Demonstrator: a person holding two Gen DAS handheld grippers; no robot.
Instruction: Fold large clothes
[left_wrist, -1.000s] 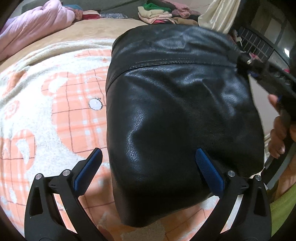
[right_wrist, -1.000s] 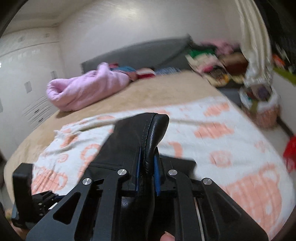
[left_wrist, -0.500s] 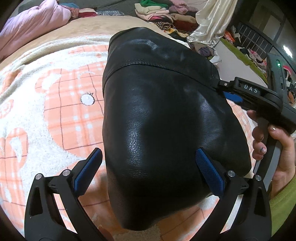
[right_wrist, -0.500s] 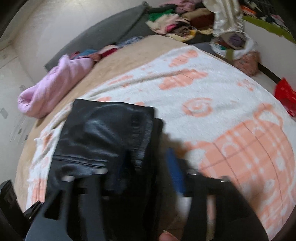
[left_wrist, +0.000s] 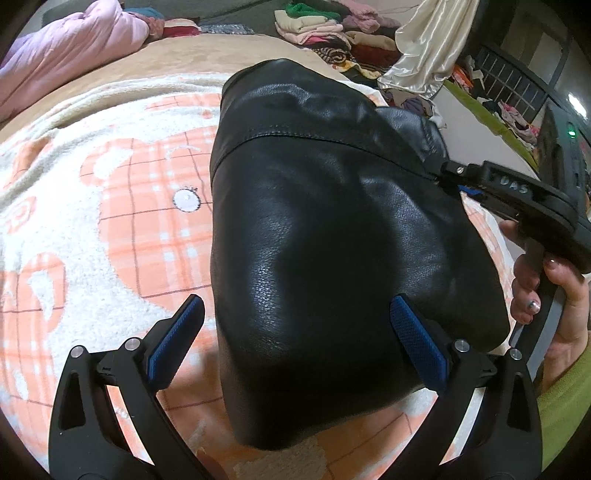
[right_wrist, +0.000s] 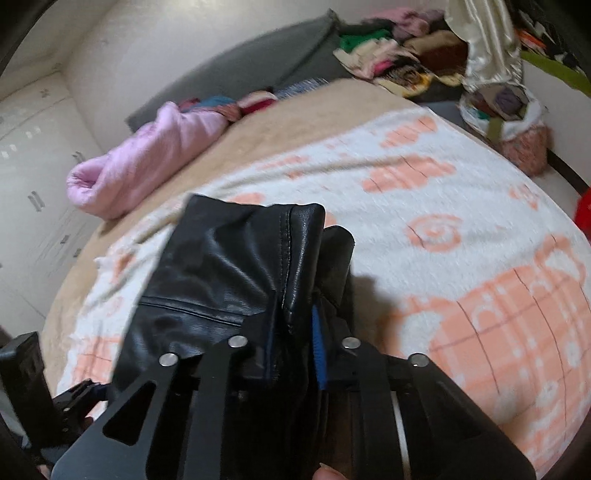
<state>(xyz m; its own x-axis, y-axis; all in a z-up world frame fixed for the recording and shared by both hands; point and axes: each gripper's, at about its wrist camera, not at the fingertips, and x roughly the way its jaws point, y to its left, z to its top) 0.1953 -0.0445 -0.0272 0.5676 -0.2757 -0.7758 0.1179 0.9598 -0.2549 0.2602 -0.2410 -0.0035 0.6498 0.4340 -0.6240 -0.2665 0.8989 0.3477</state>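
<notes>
A black leather garment (left_wrist: 332, 229) lies folded into a thick bundle on the orange-and-white blanket (left_wrist: 110, 229) on the bed. My left gripper (left_wrist: 295, 328) is open, its blue pads on either side of the bundle's near end, holding nothing. My right gripper (right_wrist: 295, 328) is shut on the bundle's right edge, with folds of the garment (right_wrist: 229, 266) pinched between the blue pads. In the left wrist view the right gripper (left_wrist: 454, 177) meets the garment at its far right edge.
A pink quilt (right_wrist: 147, 158) lies at the bed's far left. Piles of folded clothes (left_wrist: 325, 26) and a cream curtain (left_wrist: 421, 48) stand beyond the bed. A bag of clothes (right_wrist: 506, 118) sits on the floor at right.
My right gripper opened about half a second ago and has shut again on the garment's edge. The bundle has settled lower on the blanket. My left gripper has stayed open.
</notes>
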